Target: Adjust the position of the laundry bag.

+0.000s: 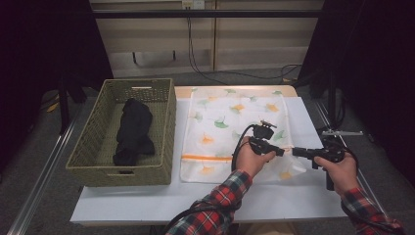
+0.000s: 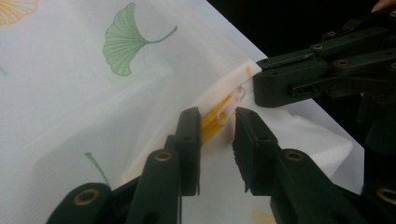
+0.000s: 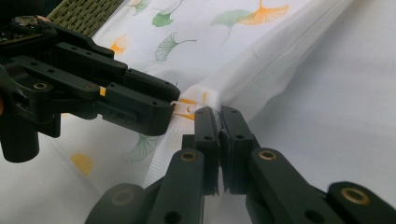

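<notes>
Fingers (image 2: 189, 140) of the left gripper (image 2: 217, 140) stood a little apart on either side of the orange zipper pull (image 2: 219, 114), not yet pressing it, while the right gripper (image 3: 219, 126) had its jaws pressed together on the white corner of the mesh laundry bag (image 1: 235, 127) just beside the zipper's end. The step in hand looked like catching the pull so the bag could be unzipped. To do it well, the left jaws needed to close squarely on the small tab itself and not on the loose mesh beneath it, and the right gripper needed to hold the corner taut so the slider would run along the orange zipper (image 1: 205, 157) instead of bunching the cloth.

That bag lay flat on the white table (image 1: 147, 200), near its right half, with the zipper along the edge nearest the person. It was thin, white and slightly see-through, printed with green and orange ginkgo leaves, and it wrinkled softly around the pinched corner. To its left, touching or nearly so, stood a woven green basket (image 1: 166, 127) holding a dark crumpled garment (image 1: 133, 129).
</notes>
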Motion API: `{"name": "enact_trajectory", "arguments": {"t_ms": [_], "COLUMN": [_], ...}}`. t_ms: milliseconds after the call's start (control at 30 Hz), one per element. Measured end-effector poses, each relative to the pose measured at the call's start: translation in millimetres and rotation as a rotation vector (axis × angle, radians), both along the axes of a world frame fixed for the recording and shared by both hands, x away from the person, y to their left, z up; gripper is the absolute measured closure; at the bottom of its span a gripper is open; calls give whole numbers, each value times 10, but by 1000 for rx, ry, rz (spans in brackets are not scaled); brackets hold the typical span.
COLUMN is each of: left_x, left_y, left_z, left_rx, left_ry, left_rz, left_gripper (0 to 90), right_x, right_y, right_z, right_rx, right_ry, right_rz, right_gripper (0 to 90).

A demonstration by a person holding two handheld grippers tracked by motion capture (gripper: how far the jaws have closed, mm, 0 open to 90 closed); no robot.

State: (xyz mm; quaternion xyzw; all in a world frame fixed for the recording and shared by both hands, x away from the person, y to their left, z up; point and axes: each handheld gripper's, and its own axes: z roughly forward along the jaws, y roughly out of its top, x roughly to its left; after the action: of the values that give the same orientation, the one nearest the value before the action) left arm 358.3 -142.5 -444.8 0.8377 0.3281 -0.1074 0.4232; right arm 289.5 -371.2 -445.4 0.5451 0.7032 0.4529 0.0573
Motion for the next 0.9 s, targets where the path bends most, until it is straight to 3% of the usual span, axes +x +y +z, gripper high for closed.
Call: {"name": "enact_trajectory", "arguments": {"t_ms": [500, 733, 800, 900], "left_x": [12, -2, -15, -28], "left_y": [-63, -77, -78, -74], "left_z": [32, 17, 6, 6], "left_rx": [4, 3, -21, -21], "left_ry": [13, 15, 11, 8], "left_rz": [-38, -23, -22, -14], "left_gripper": [797, 831, 868, 892], "right_x": [-11, -14, -14, -17], "right_y": [20, 30, 27, 38], "right_z": [0, 6, 7, 14], "right_rx": [7, 14, 24, 22], "right_ry": [9, 12, 11, 11], "right_rz": [3, 6, 4, 7], "right_gripper": [867, 868, 868, 867]}}
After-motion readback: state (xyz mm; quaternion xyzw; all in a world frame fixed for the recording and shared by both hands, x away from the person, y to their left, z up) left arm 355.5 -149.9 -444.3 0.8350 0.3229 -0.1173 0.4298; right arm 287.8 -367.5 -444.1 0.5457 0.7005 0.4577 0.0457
